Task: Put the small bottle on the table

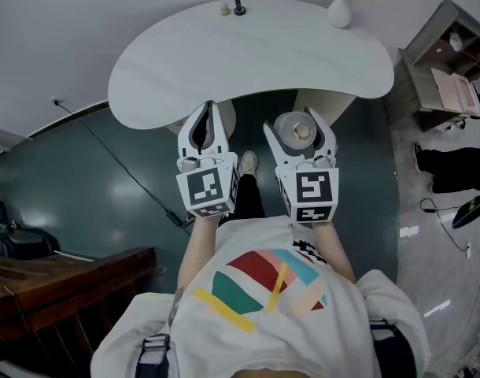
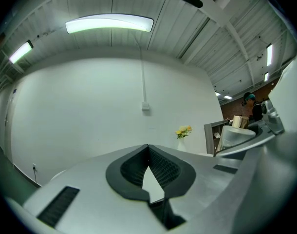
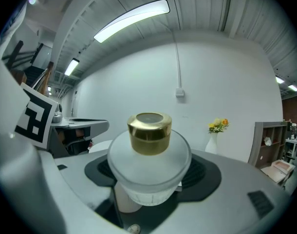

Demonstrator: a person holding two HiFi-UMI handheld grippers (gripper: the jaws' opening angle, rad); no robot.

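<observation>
Currently my right claw [image 1: 293,119] grips the small bottle [image 3: 149,152], which stands upright between its jaws, gold cap [image 3: 149,132] up, not yet on the counter [image 1: 248,53]. That counter lies straight ahead, its near edge just past the claw tips, so I'd carry forward, then lower. My left claw [image 1: 208,105] is closed on nothing.

small bottle [image 3: 149,172]: frosted, matt | cap [image 3: 149,133]: glossy gold metal | table [image 1: 248,57]: smooth white, matt | floor [image 1: 75,187]: glossy dark green

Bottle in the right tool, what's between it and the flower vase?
In the head view, only bare tabletop lies between the bottle and the vase; nothing stands there.
</observation>
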